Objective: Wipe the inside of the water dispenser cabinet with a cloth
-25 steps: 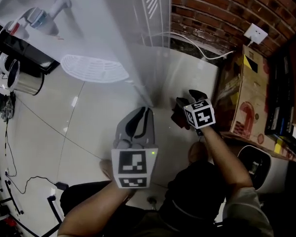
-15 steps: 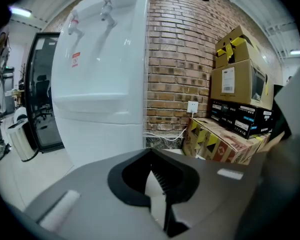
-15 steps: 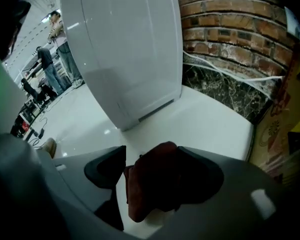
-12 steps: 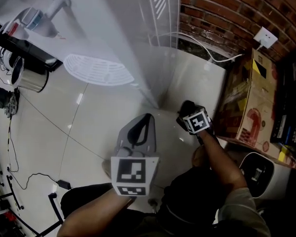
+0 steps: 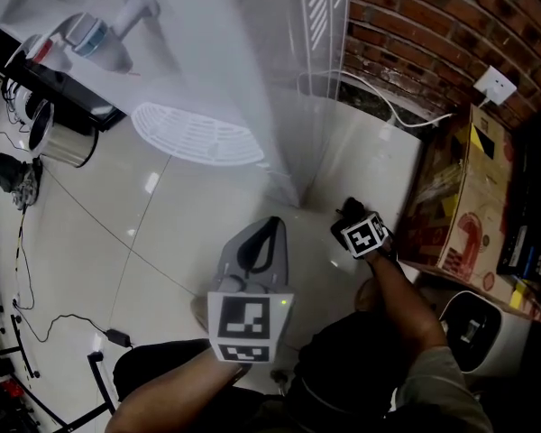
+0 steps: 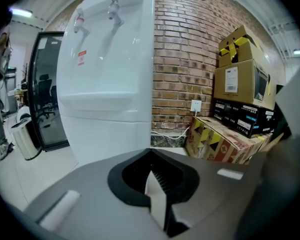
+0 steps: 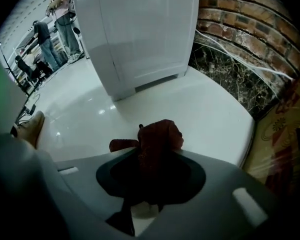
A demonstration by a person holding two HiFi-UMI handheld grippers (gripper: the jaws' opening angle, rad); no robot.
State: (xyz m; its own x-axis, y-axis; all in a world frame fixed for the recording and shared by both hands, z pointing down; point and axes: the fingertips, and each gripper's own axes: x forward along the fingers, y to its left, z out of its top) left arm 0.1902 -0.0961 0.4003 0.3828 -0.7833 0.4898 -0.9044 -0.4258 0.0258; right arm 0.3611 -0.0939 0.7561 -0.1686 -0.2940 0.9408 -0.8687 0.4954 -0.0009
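Nearest me, the left hand-held gripper (image 6: pixel 151 156) is hovering pressed together, empty; the right hand-held gripper (image 7: pixel 152 159) has just been closing its jaws and is pinching the dark red cloth (image 7: pixel 157 139) on the floor (image 7: pixel 215 114); pickup seems under way; next probably comes lifting it toward the water dispenser (image 7: pixel 140 34) beyond.
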